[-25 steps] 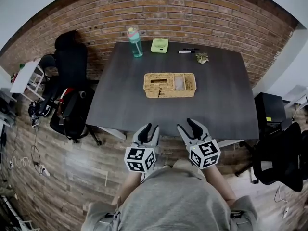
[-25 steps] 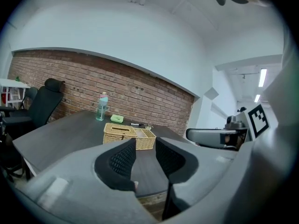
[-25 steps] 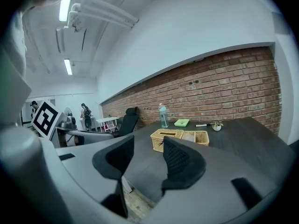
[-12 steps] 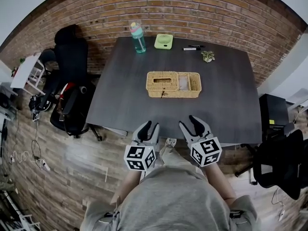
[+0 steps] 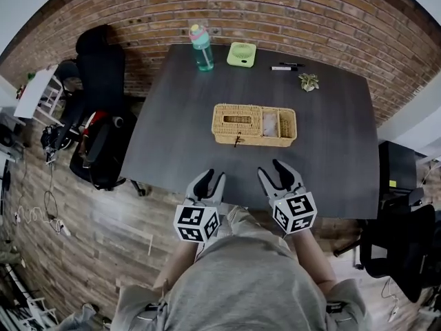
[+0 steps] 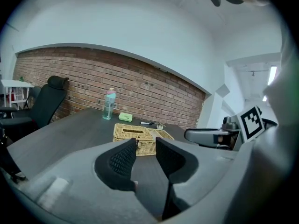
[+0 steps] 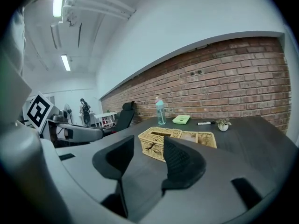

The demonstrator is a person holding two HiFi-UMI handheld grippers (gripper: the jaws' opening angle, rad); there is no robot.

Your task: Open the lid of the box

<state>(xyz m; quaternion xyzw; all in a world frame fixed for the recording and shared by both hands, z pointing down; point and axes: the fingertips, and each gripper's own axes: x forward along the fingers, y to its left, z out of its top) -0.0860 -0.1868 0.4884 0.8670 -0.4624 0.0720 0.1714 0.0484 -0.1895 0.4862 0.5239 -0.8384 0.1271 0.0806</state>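
Observation:
A wicker box [image 5: 253, 125] lies at the middle of the dark table [image 5: 172, 143]. Its left half is covered by a woven lid [image 5: 237, 118] with a slot and a small clasp on the front; its right half is an open compartment. The box [image 6: 135, 136] also shows ahead in the left gripper view, and the box [image 7: 173, 141] in the right gripper view. My left gripper [image 5: 213, 178] and right gripper [image 5: 273, 171] hover side by side over the table's near edge, well short of the box. Both are open and hold nothing.
At the table's far edge stand a teal water bottle [image 5: 202, 47], a green flat case [image 5: 241, 54], a marker [image 5: 284, 67] and a small plant [image 5: 308, 82]. Black office chairs stand to the left [image 5: 96, 116] and right [image 5: 406, 247]. A brick wall lies behind.
The head view has drifted, so the table and box sit slightly further right in the picture. Both grippers stay open near the front edge. The box is untouched.

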